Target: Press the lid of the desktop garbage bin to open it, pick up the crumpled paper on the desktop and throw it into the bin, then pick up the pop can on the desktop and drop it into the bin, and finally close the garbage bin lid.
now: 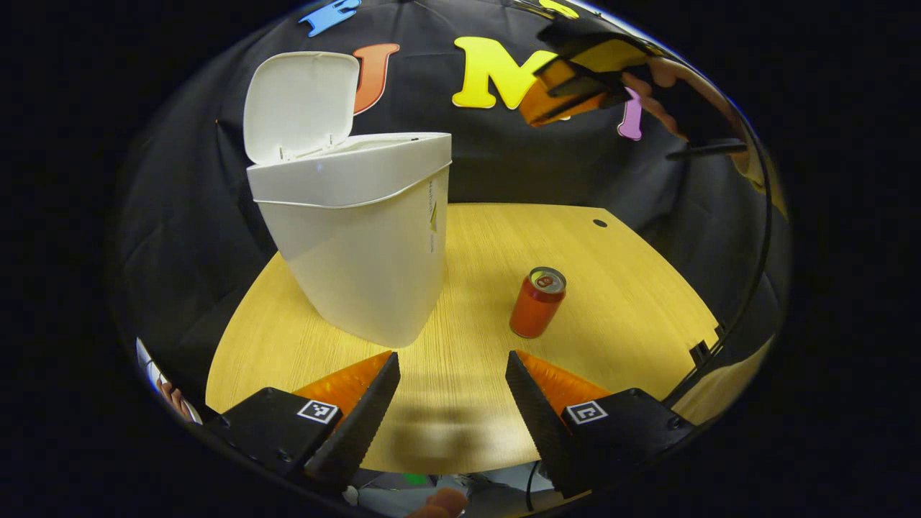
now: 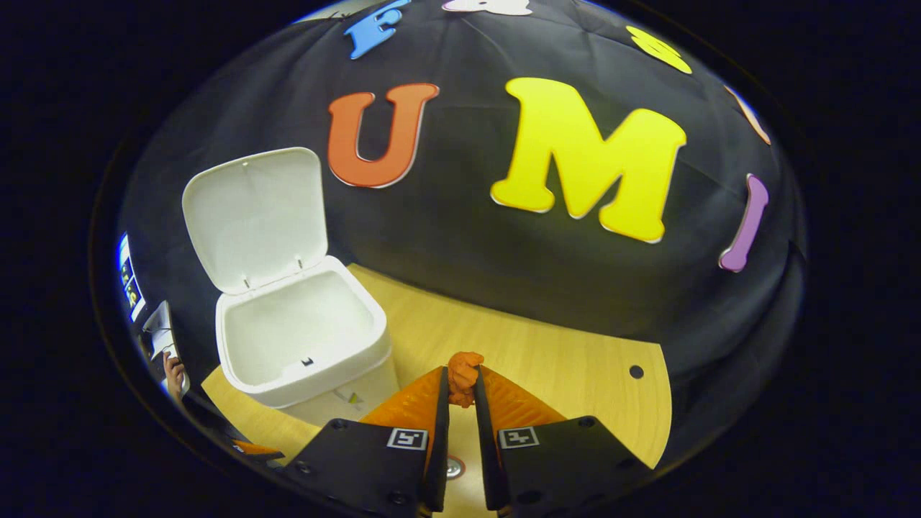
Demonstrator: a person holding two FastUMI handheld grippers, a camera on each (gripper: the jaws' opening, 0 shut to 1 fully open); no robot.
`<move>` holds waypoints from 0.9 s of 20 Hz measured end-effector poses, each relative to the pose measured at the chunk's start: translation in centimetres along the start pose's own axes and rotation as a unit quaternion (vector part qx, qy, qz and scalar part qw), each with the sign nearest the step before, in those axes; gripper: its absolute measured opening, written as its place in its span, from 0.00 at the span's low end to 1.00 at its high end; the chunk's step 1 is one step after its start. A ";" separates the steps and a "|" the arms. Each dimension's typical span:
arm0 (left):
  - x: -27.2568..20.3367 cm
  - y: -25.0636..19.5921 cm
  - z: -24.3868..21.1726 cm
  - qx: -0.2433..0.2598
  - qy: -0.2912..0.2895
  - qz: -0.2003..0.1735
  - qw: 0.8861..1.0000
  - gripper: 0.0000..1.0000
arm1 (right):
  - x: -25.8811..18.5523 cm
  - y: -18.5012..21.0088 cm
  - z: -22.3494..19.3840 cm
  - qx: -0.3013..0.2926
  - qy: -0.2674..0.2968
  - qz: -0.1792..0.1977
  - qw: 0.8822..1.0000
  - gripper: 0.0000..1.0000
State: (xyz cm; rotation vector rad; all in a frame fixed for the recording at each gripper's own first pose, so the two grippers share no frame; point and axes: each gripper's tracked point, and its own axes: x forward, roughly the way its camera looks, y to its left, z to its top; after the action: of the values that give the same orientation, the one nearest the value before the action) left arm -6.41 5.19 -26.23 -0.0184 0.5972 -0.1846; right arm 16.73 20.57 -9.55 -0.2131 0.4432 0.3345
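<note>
one bin point(image 1: 360, 237) – lid point(image 1: 298, 104) up | one can point(image 1: 536, 303) upright, tabletop point(image 1: 633, 309) | left tongs point(image 1: 452, 403) open | right tongs point(image 2: 460, 392) pinching one crumpled paper point(image 2: 463, 375)

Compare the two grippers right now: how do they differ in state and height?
The left gripper is open and holds nothing; the right gripper is shut on the crumpled paper. The left sits low over the table facing the can; the right is raised beside the open bin.

The bin point(image 1: 360, 237) looks like smooth white plastic with a soft shine. The tabletop point(image 1: 633, 316) is pale wood with fine lines. The pop can point(image 1: 537, 303) is shiny metal. The paper point(image 2: 463, 378) is wrinkly.
</note>
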 end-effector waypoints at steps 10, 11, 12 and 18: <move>-1.1 4.6 -1.4 -0.030 -0.003 0.040 0.999 0.99 | 4.7 13.0 1.8 -0.029 0.004 0.066 0.997 0.27; -1.1 4.6 -1.4 -0.033 -0.003 0.041 0.999 0.99 | 4.8 13.7 1.6 -0.031 0.004 0.074 0.997 0.34; -1.0 4.4 -1.5 -0.033 -0.003 0.039 0.999 0.98 | 4.8 14.0 1.6 -0.036 0.004 0.077 0.996 0.36; -1.2 3.9 -1.2 -0.005 -0.003 0.026 1.000 0.99 | 4.1 15.2 0.9 -0.047 0.005 0.099 0.994 0.64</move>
State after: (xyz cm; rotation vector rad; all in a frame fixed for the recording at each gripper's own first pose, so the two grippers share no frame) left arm -7.43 9.27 -26.88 -0.0138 0.5924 -0.1314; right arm 15.09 35.94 -12.52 -0.2631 0.4608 0.5501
